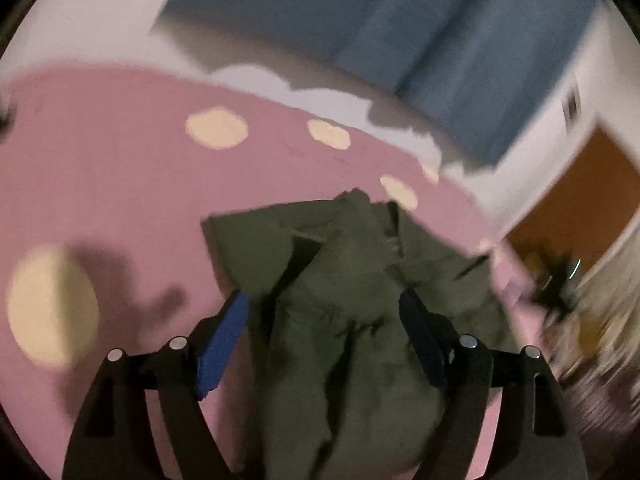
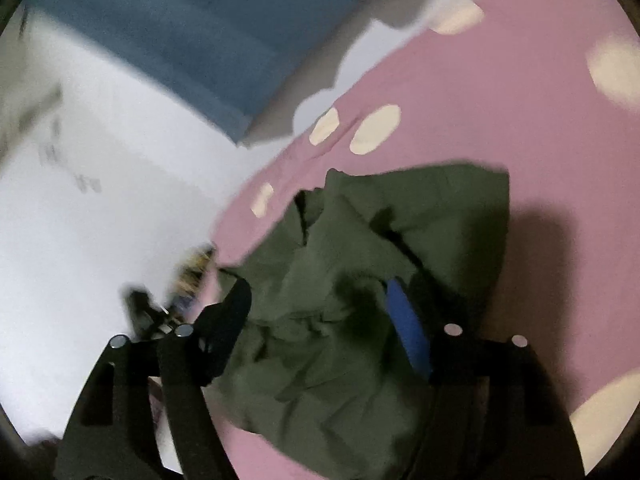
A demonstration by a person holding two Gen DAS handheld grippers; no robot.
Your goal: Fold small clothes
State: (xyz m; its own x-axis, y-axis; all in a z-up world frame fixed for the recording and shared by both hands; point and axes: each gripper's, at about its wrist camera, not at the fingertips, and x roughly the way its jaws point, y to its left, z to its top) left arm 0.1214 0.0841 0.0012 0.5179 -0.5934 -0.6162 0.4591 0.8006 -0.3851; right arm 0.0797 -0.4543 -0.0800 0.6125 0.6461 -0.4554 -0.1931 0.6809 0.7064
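left wrist view: we see a crumpled olive-green cloth garment [image 1: 352, 300] heaped on a pink sheet with large cream dots [image 1: 112, 184], close to the sheet's far right edge, where a white floor [image 1: 540, 148] and a blue fabric panel [image 1: 420, 32] lie beyond. our left gripper [image 1: 324, 304] stands wide open, its blue-padded fingers [image 1: 224, 344] straddling the garment's bunched middle; whether the pads touch the cloth we cannot tell through the blur. in the right wrist view the same garment [image 2: 340, 300] sits near the sheet's [image 2: 500, 100] left edge, beside the floor [image 2: 100, 220]. our right gripper [image 2: 316, 292] is also spread wide, its left finger [image 2: 228, 332] just beside the garment's edge and cloth lying against the right finger, gripping nothing that we can make out.
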